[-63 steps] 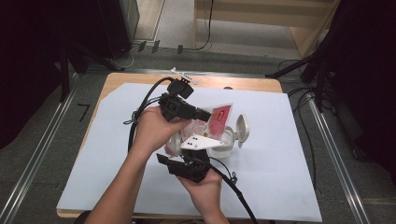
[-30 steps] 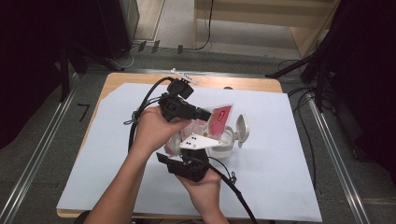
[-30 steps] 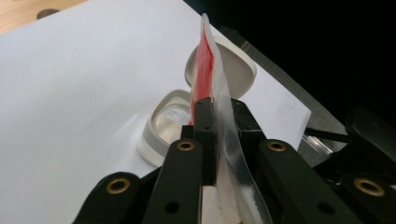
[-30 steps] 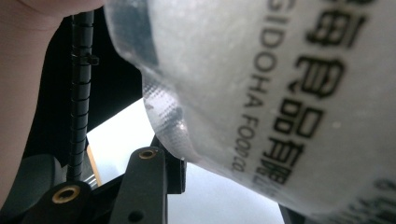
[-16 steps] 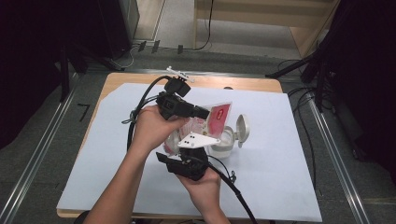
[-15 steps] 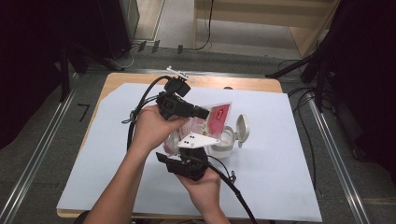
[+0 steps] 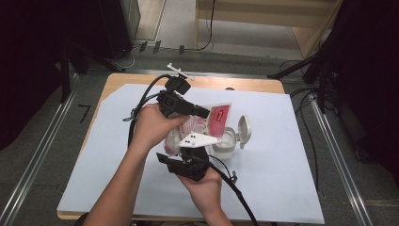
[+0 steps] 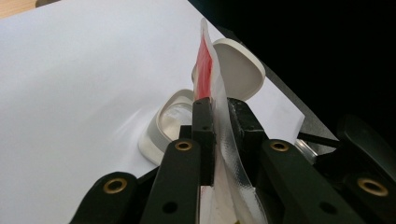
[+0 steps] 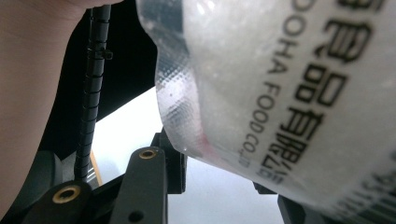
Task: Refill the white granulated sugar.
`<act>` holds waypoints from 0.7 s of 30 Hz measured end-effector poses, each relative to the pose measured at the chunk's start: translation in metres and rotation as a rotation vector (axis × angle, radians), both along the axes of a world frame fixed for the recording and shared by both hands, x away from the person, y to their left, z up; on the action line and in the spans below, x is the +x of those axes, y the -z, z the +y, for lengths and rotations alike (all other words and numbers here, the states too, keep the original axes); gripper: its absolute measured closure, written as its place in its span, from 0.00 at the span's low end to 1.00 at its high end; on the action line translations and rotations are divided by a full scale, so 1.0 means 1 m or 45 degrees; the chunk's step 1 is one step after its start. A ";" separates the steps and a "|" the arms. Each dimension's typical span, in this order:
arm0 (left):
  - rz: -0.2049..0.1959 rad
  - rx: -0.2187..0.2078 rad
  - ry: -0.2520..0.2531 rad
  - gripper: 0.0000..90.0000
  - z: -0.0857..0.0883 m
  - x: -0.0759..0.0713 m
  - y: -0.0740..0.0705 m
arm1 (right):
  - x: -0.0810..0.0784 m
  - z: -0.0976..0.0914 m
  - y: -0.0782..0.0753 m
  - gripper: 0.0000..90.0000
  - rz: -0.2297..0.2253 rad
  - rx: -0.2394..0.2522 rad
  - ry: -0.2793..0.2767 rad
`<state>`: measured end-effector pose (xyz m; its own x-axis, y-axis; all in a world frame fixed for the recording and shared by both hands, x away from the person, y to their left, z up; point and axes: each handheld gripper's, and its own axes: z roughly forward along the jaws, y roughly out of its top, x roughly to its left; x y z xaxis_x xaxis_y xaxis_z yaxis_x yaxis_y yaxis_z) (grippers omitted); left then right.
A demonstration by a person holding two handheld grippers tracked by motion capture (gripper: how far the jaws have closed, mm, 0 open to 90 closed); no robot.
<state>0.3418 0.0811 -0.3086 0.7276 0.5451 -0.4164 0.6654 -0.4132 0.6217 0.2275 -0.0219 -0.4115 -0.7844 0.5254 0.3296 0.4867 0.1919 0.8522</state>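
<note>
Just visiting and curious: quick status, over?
Both grippers clamp the food pouch. Pouch held above open white container. Nothing in the way.

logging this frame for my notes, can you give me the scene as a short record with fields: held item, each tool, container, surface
held item: clear plastic food pouch with a red label, white granules inside, held above the container
left tool: left tool shut on the pouch's flat edge
right tool: right tool with its jaws on either side of the pouch's lower end; grip cannot be told
container: white flip-lid container, lid open, standing on the sheet
surface: white sheet over a wooden table
</note>
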 end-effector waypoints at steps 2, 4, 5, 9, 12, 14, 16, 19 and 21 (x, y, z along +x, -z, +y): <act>0.010 -0.002 -0.012 0.92 0.001 0.002 -0.001 | 0.002 0.000 0.000 0.71 0.003 0.000 -0.007; 0.012 -0.004 -0.014 0.92 0.002 0.004 -0.001 | 0.006 0.001 -0.002 0.71 0.018 0.001 -0.011; 0.008 -0.002 -0.012 0.92 0.003 0.004 -0.002 | 0.006 0.002 -0.002 0.71 0.019 0.000 -0.012; 0.001 -0.002 -0.012 0.92 0.003 0.004 -0.002 | 0.007 0.003 -0.002 0.71 0.010 0.001 -0.009; -0.003 -0.005 -0.018 0.92 0.003 0.004 -0.004 | 0.008 0.002 -0.003 0.71 0.013 -0.002 -0.015; -0.010 -0.016 -0.029 0.92 0.003 0.004 -0.005 | 0.010 0.003 -0.004 0.71 0.018 0.003 -0.022; -0.016 -0.032 -0.033 0.92 0.005 0.005 -0.006 | 0.012 0.004 -0.005 0.70 0.017 0.000 -0.027; -0.002 -0.031 -0.037 0.92 0.005 0.007 -0.004 | 0.013 0.004 -0.006 0.71 0.020 -0.006 -0.028; -0.004 -0.028 -0.028 0.92 0.004 0.007 -0.003 | 0.013 0.003 -0.005 0.71 0.025 -0.005 -0.024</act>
